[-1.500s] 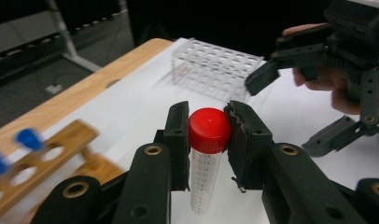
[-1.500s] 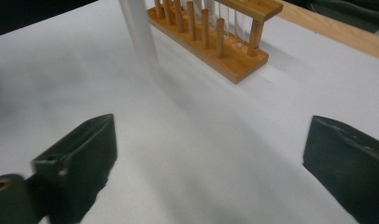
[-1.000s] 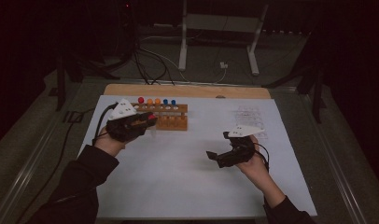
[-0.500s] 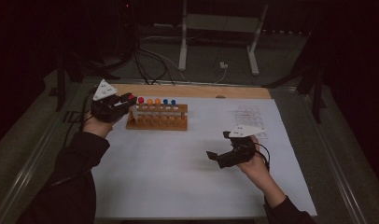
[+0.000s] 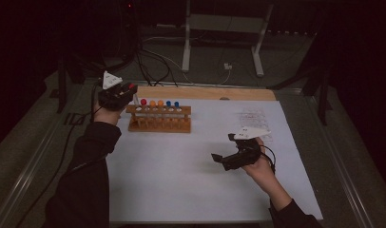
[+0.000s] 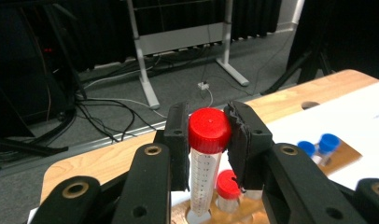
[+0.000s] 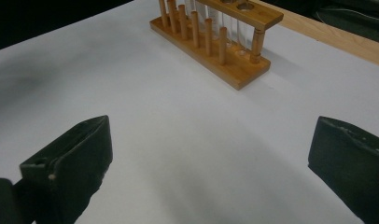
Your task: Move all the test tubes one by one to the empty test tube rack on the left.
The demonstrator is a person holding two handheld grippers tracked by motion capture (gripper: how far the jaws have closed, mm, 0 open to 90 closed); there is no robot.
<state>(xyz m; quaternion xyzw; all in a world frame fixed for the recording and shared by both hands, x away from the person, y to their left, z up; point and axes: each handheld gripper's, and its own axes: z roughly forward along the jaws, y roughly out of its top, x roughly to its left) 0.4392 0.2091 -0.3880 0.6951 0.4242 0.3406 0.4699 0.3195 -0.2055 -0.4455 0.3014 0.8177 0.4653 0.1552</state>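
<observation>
Left gripper (image 6: 208,135) is clamped on the red-capped tube (image 6: 207,154), upright dead centre of its view just above the wooden rack (image 5: 159,118) in the high view's upper left, while the right gripper (image 5: 225,158) gapes wide, holding nothing, at lower right.

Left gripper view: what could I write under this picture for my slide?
Left gripper fingers clamp a red-capped tube above a wooden rack holding another red tube.
</observation>
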